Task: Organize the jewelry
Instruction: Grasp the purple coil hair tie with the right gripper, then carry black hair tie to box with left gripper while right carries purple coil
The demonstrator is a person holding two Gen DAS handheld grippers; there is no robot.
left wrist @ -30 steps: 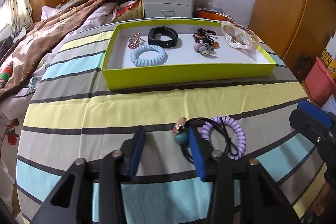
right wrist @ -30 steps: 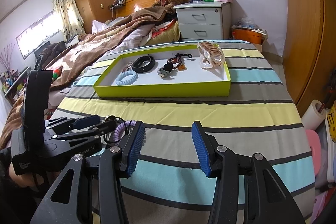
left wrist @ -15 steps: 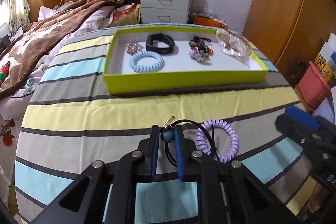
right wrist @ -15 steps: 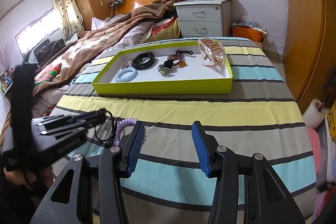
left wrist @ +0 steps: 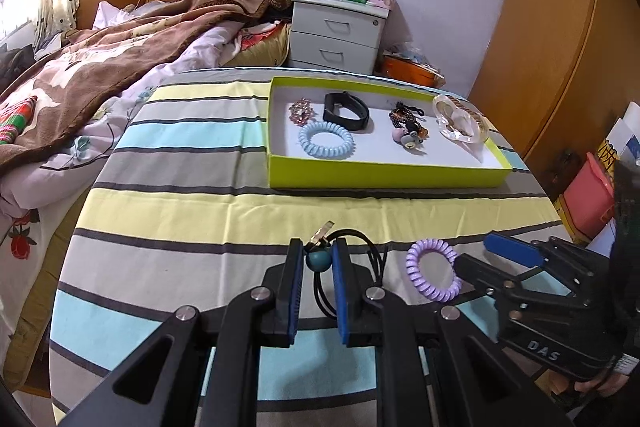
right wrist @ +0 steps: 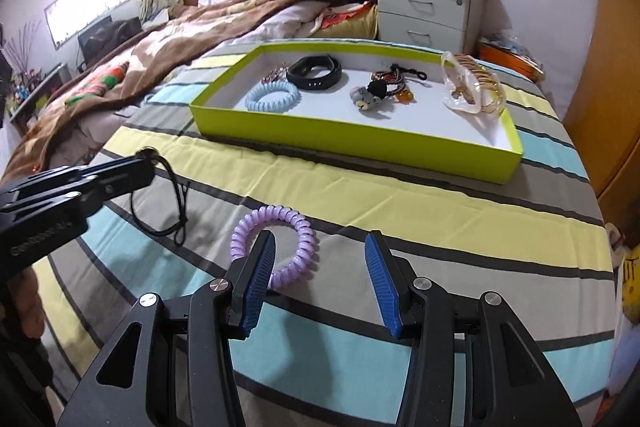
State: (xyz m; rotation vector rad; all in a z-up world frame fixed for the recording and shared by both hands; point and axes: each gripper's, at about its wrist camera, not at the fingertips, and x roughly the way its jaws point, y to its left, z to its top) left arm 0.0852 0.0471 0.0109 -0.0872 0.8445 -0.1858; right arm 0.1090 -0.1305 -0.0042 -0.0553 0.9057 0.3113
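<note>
My left gripper [left wrist: 317, 259] is shut on the teal bead of a black cord necklace [left wrist: 319, 259], lifted off the striped cloth; its cord [right wrist: 176, 195] hangs from the gripper in the right wrist view. A purple coil hair tie [left wrist: 432, 269] lies on the cloth to its right. My right gripper [right wrist: 318, 263] is open just above that purple coil [right wrist: 276, 227], its left finger over the ring. The lime tray [left wrist: 384, 173] holds a blue coil [left wrist: 326, 139], a black band [left wrist: 346, 110], a pink brooch, a charm cluster and a clear bag.
The round table [left wrist: 200, 203] has a striped cloth. A bed with a brown blanket [left wrist: 100, 67] lies left. A white nightstand [left wrist: 338, 39] and a teddy bear stand behind. Wooden wardrobes [left wrist: 560, 27] and a red bin [left wrist: 588, 195] are on the right.
My left gripper closed on the necklace's teal bead and lifted it away from the tray. My right gripper moved left over the purple coil.
</note>
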